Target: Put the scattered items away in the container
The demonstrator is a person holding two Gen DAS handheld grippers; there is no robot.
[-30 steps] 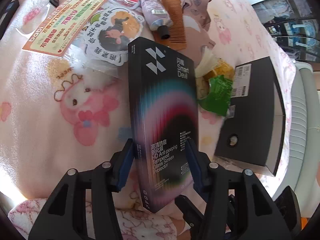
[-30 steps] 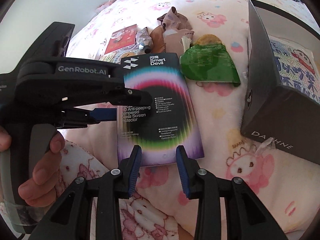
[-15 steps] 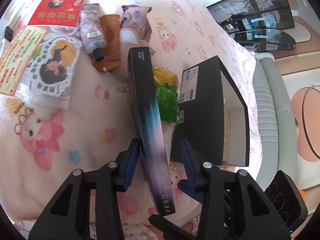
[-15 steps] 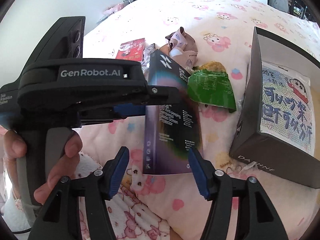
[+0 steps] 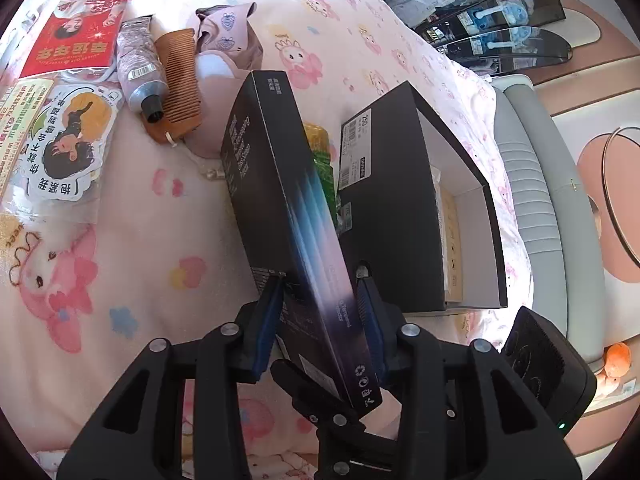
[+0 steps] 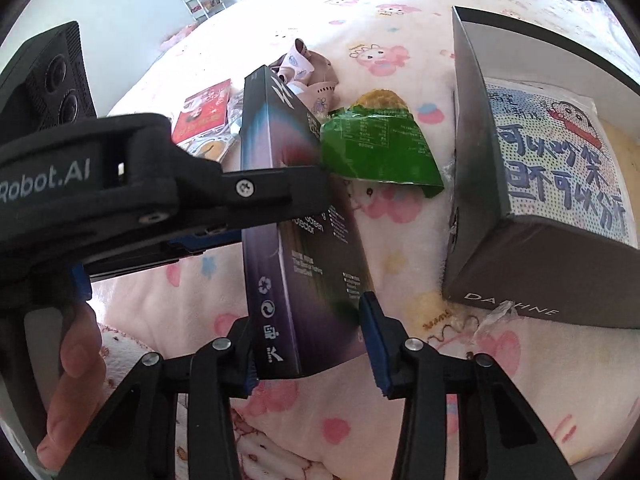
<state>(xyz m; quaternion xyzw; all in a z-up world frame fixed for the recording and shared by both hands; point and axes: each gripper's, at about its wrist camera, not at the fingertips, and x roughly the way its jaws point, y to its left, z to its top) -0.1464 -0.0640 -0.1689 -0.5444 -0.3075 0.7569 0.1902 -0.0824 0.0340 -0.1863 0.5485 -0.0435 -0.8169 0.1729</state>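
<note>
- L cam gives me what R can't: brown wooden comb (image 5: 178,76), grey tube w/ black cap (image 5: 140,72) and a cartoon sticker pack (image 5: 68,148), all up-left on the pink cartoon-print blanket (image 5: 140,240).
- R cam gives me inside the open black cardboard box (image 6: 472,184): white cartoon-print packet (image 6: 556,160) lying in it. Also a hand (image 6: 76,380) on the L tool's grip.
- Flat black screen-protector box w/ rainbow print (image 5: 296,224) is up on edge, tilted, long axis running away from L cam toward the comb, near end lowest. It sits just left of the open box, green foil snack pouch (image 6: 376,148) between them.
- Left gripper (image 5: 318,320): blue pads pressed on both faces, about half open, holding it.
- Right gripper (image 6: 308,344): jaws just closed in around the near end, left pad touching; right pad contact I can't tell.
- Vs a sec ago: box lay face-up on the blanket, now rolled onto its edge and raised; R jaws sprang wide in between, then narrowed.
</note>
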